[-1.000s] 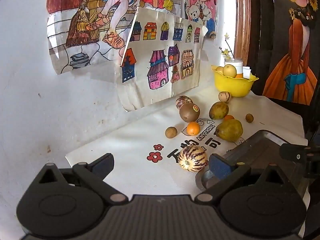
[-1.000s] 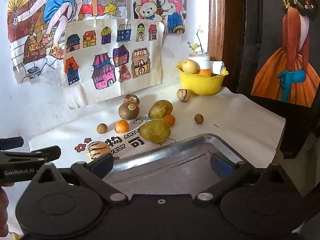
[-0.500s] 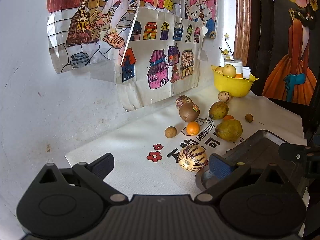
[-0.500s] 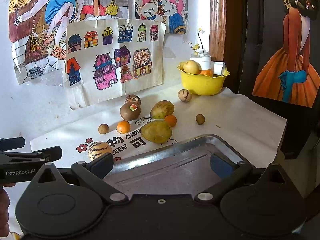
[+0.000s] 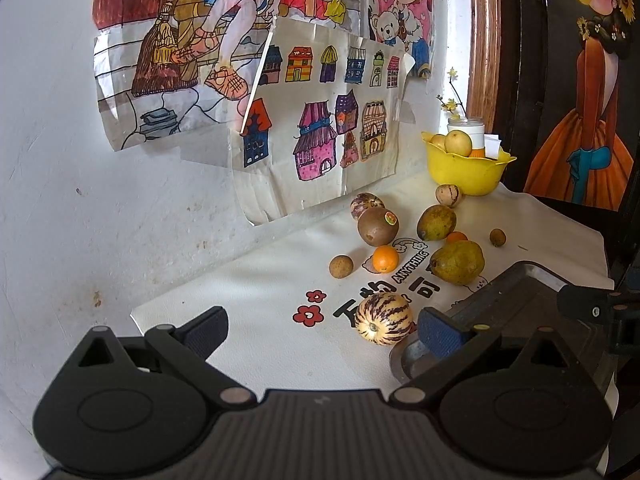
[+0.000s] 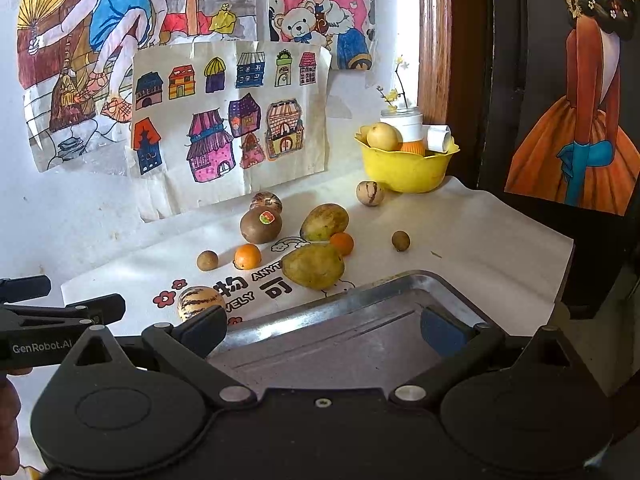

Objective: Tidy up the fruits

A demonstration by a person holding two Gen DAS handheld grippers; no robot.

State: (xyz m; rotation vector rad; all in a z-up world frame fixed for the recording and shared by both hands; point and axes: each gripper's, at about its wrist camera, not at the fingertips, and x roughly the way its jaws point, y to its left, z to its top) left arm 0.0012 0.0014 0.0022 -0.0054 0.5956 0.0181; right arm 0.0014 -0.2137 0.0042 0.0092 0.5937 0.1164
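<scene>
Loose fruit lies on a white printed cloth [image 5: 256,312]: a striped melon [image 5: 383,318], a brown kiwi [image 5: 377,227] with a sticker, small oranges [image 5: 385,258], two green mangoes [image 5: 458,262] [image 5: 436,222] and small brown fruits [image 5: 341,266]. My left gripper [image 5: 320,330] is open with nothing in it, and the striped melon sits just inside its right finger. My right gripper [image 6: 322,326] hangs open over the metal tray [image 6: 360,344], with nothing between its fingers. The mango [image 6: 313,266] and striped melon [image 6: 200,302] lie beyond the tray's far rim.
A yellow bowl [image 6: 406,166] with a pale fruit and a white jar stands at the back right by the wood frame. Drawings hang on the white wall [image 5: 80,200] behind. The cloth ends at the dark table edge [image 6: 592,264] on the right.
Both views have crept slightly closer to the fruit and shifted a little. Both grippers stay open and no fruit has moved.
</scene>
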